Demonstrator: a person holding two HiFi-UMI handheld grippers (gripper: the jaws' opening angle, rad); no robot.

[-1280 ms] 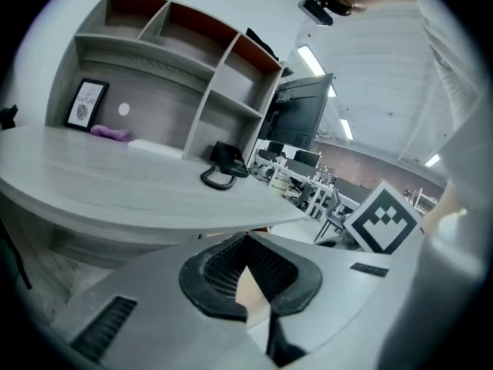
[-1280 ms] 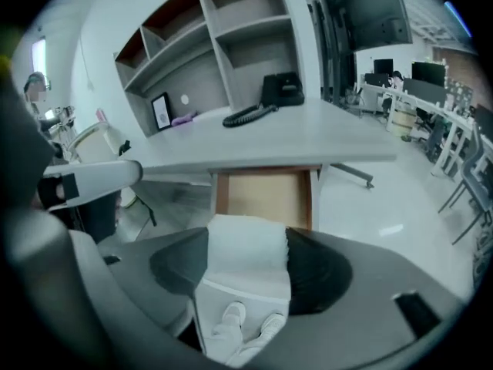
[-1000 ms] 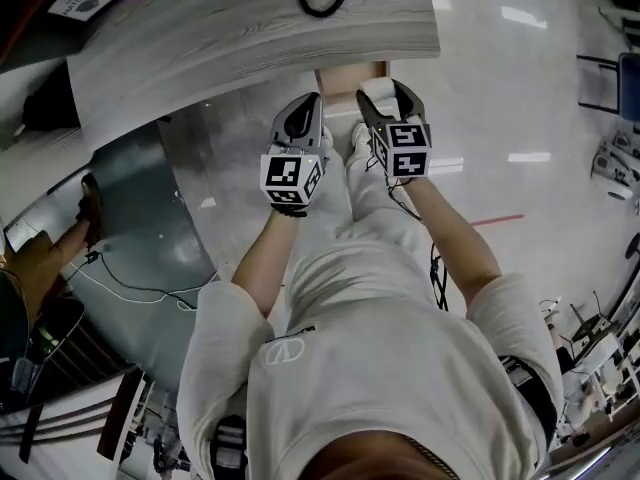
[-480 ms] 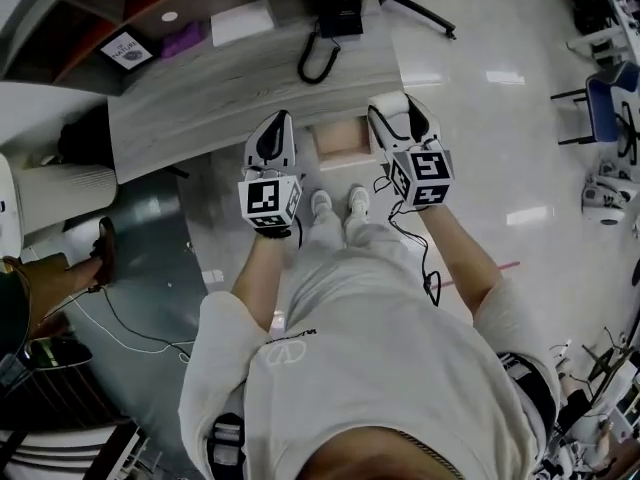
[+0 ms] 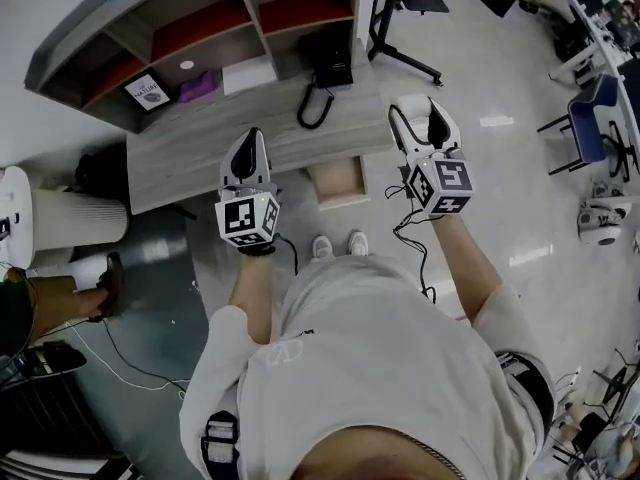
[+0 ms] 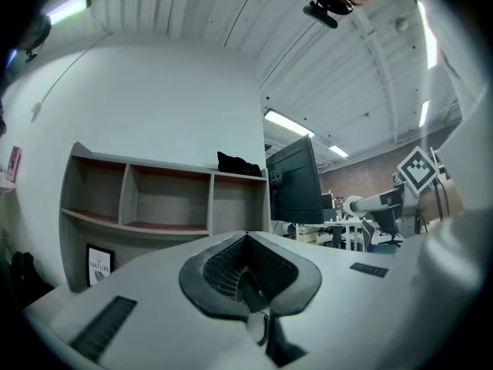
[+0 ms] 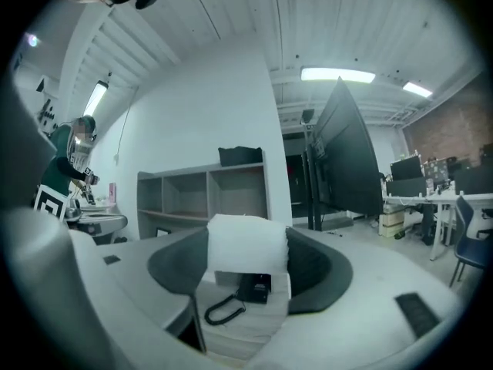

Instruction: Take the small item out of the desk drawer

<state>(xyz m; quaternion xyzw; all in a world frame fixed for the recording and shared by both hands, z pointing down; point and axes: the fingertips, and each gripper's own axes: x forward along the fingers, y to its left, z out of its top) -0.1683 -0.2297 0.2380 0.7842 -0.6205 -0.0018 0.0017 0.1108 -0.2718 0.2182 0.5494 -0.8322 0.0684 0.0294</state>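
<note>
**Small item out of drawer, clamped in right jaws**

Clearance: the drawer [image 5: 338, 183] hangs open from the front edge of the table [image 5: 200, 148], and the person's shoes [image 5: 337, 245] are just in front of it. Right of the drawer there is bare glossy floor [image 5: 490, 198], out to a chair [image 5: 600, 108] at the far right. A monitor stand [image 5: 402, 28] foots well behind and right of the drawer. Behind the drawer on the table top sit a phone [image 5: 332, 68] and its coiled cord. Further back is the shelf unit [image 5: 200, 38]. Left of the drawer the floor is tighter, with loose cables and another person's foot [image 5: 110, 283].

Change from a second ago: both grippers were low and close together right at the drawer mouth. They are now raised and spread, one on each side of the drawer. The head view has pulled back, so the whole table and shelf unit show. The drawer is unchanged and open.

Jaws: the right gripper [image 5: 416, 113] is clenched on the small white item [image 7: 246, 241], which fills the gap between its pads. That puts the item above and right of the drawer, clear of it. The left gripper [image 5: 248, 146], left of the drawer, has its jaws pressed together with nothing in them.
</note>
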